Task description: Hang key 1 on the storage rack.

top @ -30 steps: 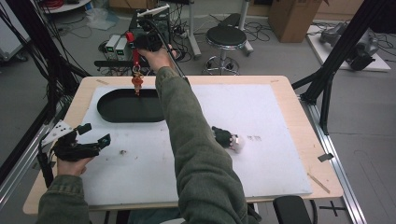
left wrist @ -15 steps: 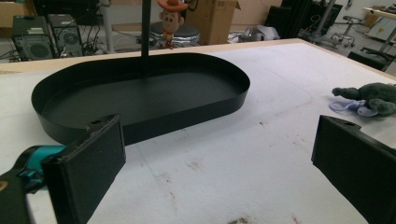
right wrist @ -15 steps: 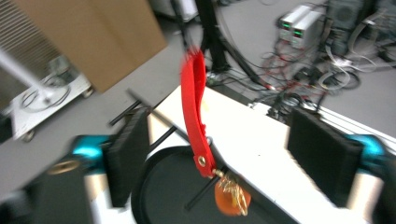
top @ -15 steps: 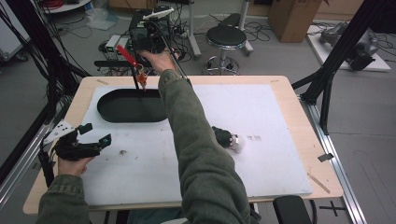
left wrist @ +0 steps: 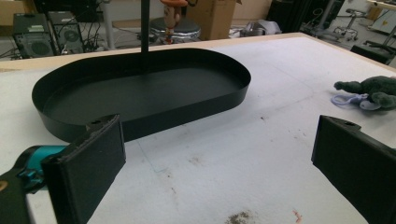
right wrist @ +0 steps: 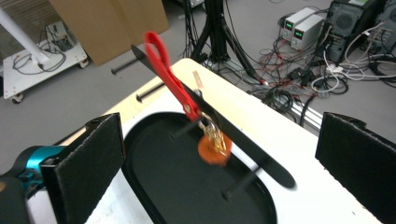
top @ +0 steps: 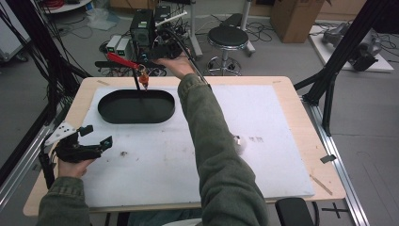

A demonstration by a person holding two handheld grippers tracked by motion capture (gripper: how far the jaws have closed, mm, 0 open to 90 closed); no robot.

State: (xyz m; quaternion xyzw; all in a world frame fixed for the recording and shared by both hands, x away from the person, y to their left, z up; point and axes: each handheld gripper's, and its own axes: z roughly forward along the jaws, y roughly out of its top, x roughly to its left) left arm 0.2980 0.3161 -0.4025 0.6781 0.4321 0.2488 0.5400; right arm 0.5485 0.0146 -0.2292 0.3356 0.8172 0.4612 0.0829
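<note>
Your left gripper rests on the table on the near-left side of the black tray, jaws spread wide with nothing between them. One dark green plush toy lies on the table well to the right of the tray, by your right sleeve.

Beyond the tray's far rim, your right gripper has just been opening its jaws, and they stand wide apart and empty. The red keyring lies straight ahead of that claw, hung on the black bar over the tray's far half. Its strap slants along the bar and its orange charm dangles below. Your right hand is much nearer to it, so it looks free to draw back.

Count: one tray, one keyring, one plush toy.
</note>
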